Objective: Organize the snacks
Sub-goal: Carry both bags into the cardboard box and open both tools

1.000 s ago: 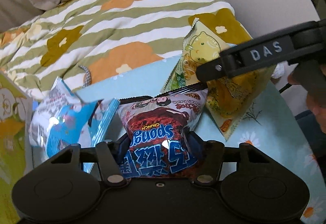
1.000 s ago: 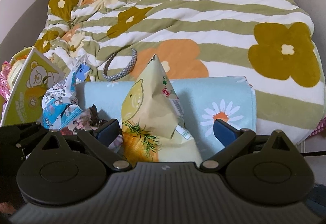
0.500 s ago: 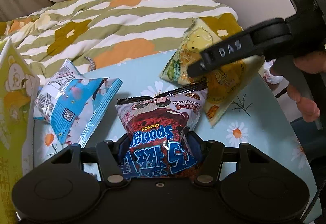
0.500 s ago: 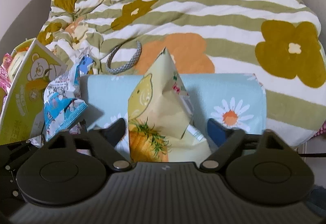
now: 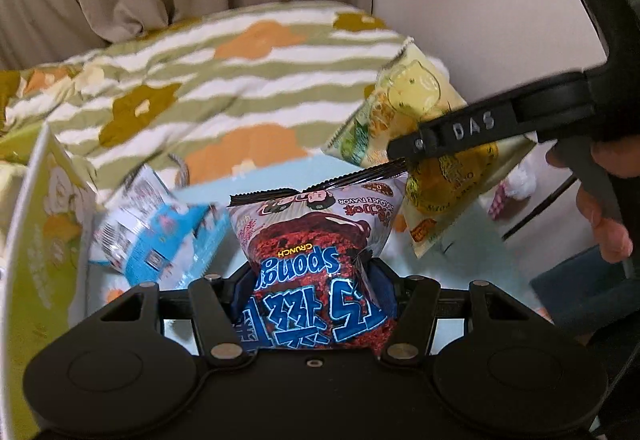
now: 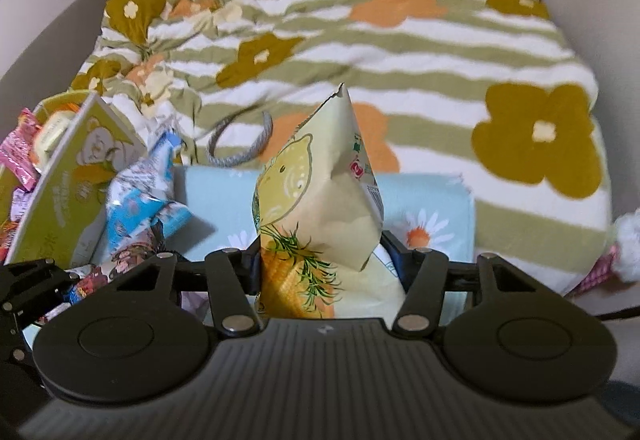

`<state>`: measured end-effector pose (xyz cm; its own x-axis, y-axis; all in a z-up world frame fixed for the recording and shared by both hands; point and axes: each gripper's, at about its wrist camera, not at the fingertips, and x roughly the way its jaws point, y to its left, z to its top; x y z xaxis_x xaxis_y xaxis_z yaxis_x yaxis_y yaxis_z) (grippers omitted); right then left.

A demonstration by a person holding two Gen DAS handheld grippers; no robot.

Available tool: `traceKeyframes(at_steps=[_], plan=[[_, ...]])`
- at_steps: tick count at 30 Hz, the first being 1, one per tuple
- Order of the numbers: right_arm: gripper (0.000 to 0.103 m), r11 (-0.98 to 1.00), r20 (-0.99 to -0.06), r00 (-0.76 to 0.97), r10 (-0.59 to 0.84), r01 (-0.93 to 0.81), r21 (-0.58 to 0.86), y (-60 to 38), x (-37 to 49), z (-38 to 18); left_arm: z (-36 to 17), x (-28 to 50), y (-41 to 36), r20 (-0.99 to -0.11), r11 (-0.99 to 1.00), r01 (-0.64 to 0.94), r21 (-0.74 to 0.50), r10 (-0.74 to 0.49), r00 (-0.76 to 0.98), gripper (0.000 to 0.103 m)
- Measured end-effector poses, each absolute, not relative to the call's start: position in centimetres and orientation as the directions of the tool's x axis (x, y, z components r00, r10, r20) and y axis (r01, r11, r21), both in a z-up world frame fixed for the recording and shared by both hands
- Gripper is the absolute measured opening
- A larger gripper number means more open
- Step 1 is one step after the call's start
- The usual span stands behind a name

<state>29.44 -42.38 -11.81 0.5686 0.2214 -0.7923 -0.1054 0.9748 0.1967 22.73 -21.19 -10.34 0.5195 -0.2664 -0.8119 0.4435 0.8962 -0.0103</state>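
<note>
Both bags are sitting higher against the bedding than a second ago, and the right tongs (image 6: 320, 264), then wide apart around the yellow lemon bag (image 6: 320, 200), are closing in and now pressing its lower sides. Left tongs (image 5: 312, 280) are gripping the chocolate sponge-crunch bag (image 5: 316, 236) near its bottom edge, its print reading upside down. In the left wrist view the lemon bag is hanging just beyond and right of the chocolate one. A blue-and-white snack bag (image 5: 160, 236) is lying on the light blue daisy cloth (image 6: 436, 208), beside a green bear-print box (image 6: 68, 188). A striped floral blanket (image 6: 400, 52) is spreading behind.
</note>
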Motion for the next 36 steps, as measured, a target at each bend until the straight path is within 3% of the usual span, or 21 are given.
traceKeyframes(at_steps=[8, 21, 26, 36], plan=[[0.071, 0.974, -0.747, 0.625, 0.226, -0.117, 0.196, -40.6, 26.6, -7.7, -4.9, 20.3, -18.1, -0.739, 0.925, 0.381, 0.005, -0.253, 0.625, 0.063], [0.071, 0.954, -0.634, 0.716, 0.291, -0.168, 0.247, -30.6, 22.0, -0.9, 1.5, 17.1, -5.8, -0.625, 0.971, 0.232, 0.047, -0.153, 0.765, 0.063], [0.071, 0.937, -0.611, 0.715, 0.341, -0.206, 0.282, -24.5, 22.2, 0.2, 2.1, 17.1, -0.6, -0.606, 0.982, 0.176, 0.072, -0.097, 0.790, 0.063], [0.071, 0.920, -0.613, 0.695, 0.375, -0.198, 0.338, -14.2, 24.0, 0.2, 0.0, 19.4, 9.1, -0.646, 0.990, 0.104, 0.098, -0.016, 0.763, 0.063]])
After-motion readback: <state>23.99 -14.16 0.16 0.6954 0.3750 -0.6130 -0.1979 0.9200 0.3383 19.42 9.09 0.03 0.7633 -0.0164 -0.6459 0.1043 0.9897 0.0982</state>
